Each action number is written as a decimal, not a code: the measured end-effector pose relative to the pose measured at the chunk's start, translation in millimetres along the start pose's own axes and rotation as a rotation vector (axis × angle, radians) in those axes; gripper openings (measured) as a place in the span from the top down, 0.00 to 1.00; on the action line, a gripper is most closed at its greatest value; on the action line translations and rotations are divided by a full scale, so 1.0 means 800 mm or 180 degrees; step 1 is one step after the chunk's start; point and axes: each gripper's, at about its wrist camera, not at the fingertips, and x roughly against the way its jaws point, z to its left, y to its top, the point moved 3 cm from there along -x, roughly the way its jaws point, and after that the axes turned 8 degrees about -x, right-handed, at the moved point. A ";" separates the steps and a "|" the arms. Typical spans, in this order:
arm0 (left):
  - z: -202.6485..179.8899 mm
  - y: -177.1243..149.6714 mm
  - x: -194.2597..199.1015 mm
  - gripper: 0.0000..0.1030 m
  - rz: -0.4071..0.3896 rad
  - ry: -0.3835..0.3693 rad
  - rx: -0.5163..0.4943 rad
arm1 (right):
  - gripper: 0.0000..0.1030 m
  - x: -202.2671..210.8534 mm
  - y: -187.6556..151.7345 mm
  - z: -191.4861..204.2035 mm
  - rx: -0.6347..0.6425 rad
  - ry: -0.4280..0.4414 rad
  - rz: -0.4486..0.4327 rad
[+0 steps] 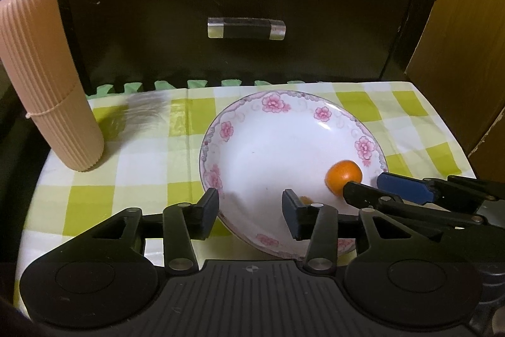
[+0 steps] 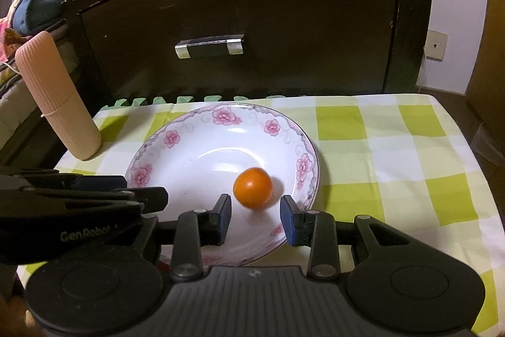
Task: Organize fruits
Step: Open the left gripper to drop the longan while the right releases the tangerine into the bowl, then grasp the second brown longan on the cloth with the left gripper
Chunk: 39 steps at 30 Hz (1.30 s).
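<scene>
A small orange fruit (image 2: 252, 187) lies in a white plate with pink flowers (image 2: 195, 144), on its right side. My right gripper (image 2: 255, 220) hovers over the plate's near rim. It is open, and the fruit rests just beyond its fingertips, not between the blue pads. In the left wrist view the fruit (image 1: 343, 177) sits at the plate's (image 1: 268, 147) right rim, against the tip of the right gripper (image 1: 366, 183). My left gripper (image 1: 251, 210) is open over the plate's near-left rim with nothing between its fingers. The right wrist view shows the left gripper (image 2: 142, 188) coming in from the left.
A pink ribbed cylinder (image 1: 47, 78) stands tilted at the table's left back corner. A green and white checked cloth (image 2: 378, 153) covers the small table. A dark drawer front with a metal handle (image 1: 246, 28) rises right behind it. Wooden furniture (image 1: 467, 52) stands at the right.
</scene>
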 end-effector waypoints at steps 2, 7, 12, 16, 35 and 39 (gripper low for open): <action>0.000 -0.001 0.004 0.49 -0.0005 0.0003 -0.0005 | 0.68 0.005 -0.001 0.002 0.0006 0.0001 -0.0010; 0.001 -0.004 0.018 0.48 -0.0030 0.0002 0.0020 | 0.68 0.016 -0.004 0.007 0.0019 0.0015 -0.0024; 0.003 -0.010 0.032 0.48 -0.0036 -0.0001 0.0040 | 0.68 0.029 -0.007 0.013 0.0039 0.0043 -0.0036; 0.007 -0.017 0.043 0.45 -0.0032 -0.0003 0.0065 | 0.68 0.039 -0.012 0.019 0.0073 0.0068 -0.0032; 0.031 -0.068 0.099 0.40 0.0067 0.0105 0.0100 | 0.63 0.077 -0.046 0.045 0.0270 0.0200 0.0081; 0.044 -0.089 0.109 0.40 0.0176 0.0167 0.0151 | 0.63 0.084 -0.058 0.052 0.0325 0.0230 0.0142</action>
